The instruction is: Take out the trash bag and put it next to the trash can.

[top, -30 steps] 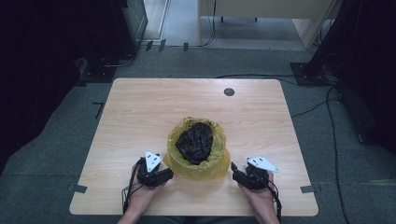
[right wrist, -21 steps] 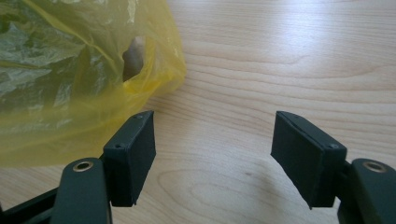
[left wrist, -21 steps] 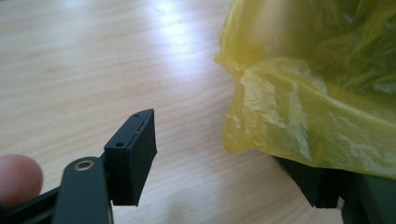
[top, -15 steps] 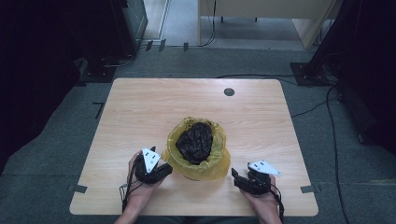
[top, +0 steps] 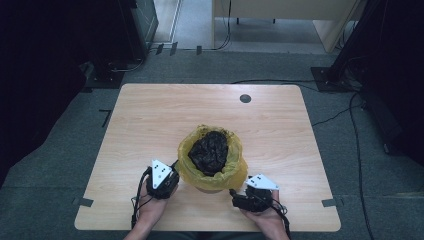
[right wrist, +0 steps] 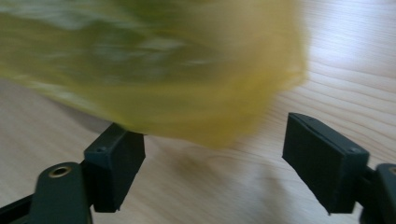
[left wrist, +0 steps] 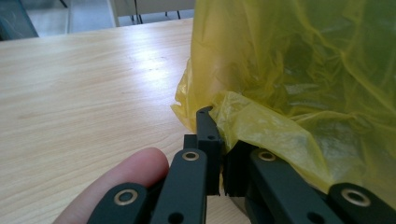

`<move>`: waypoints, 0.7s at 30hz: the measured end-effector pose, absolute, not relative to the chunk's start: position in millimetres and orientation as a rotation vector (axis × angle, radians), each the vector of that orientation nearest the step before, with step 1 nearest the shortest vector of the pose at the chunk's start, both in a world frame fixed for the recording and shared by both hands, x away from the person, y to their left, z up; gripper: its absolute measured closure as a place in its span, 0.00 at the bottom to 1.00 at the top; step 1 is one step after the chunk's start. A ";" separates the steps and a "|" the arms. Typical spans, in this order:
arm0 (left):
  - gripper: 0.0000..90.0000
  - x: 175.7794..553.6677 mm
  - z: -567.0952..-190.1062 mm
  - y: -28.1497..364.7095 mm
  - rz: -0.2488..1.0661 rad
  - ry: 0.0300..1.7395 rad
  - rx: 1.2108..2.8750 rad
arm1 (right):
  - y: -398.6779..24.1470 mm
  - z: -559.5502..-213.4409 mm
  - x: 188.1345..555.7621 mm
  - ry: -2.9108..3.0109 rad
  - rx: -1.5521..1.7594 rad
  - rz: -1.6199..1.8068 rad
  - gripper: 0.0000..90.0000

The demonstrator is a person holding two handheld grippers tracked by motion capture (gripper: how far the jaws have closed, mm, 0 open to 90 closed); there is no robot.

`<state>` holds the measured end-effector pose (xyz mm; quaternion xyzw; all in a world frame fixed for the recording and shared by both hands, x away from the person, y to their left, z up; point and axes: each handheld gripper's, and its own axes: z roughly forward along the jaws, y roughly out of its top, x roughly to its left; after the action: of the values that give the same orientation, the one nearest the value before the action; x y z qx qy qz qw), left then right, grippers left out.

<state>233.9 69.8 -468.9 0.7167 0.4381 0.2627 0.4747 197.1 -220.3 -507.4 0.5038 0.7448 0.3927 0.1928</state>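
Grey carpet lies around a light wooden table (top: 150, 125) with a small round hole near its far edge. Close to the person's side of the table stands a round bin lined with a thin yellow plastic bag (top: 212, 170), and a crumpled black lump (top: 209, 151) sits inside it. The bin stands upright, its long axis going straight up, and its mouth points at the ceiling.

On its left side, the left gripper (left wrist: 218, 140) has just snapped its jaws together on a fold of the bag's edge. In the left gripper view the plastic is pinched tight between them.

On the right, the right gripper (right wrist: 229, 158) sits low by the bag's bottom edge. Its jaws stand wide and have just been opening more. The blurry yellow bag hangs just past them, and nothing is pressed between them.

The step in hand looks like taking hold of the bag's rim on both sides. Next, the right gripper probably needs to slide forward until some plastic lies between its jaws, then close. The bag is thin and floppy, so it could slip out or tear if pulled hard.
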 end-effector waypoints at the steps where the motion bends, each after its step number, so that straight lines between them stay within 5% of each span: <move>1: 0.98 234.4 -467.6 71.0 0.632 1.080 1.748 | -216.7 -507.4 196.2 2.111 1.388 1.093 0.21; 7: 0.99 234.8 -464.8 73.7 0.606 1.086 1.741 | -210.2 -508.6 195.3 2.103 1.368 0.991 0.20; 11: 1.00 234.4 -462.2 73.8 0.597 1.084 1.735 | -220.4 -504.8 199.1 2.002 1.410 0.993 0.28; 21: 1.00 231.7 -453.5 73.2 0.591 1.087 1.720 | -216.6 -495.3 202.1 1.884 1.268 1.052 0.79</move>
<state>231.7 73.2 -453.5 0.7079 0.4473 0.2432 0.4895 202.1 -216.6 -495.3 0.4810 0.7147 0.3992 0.3140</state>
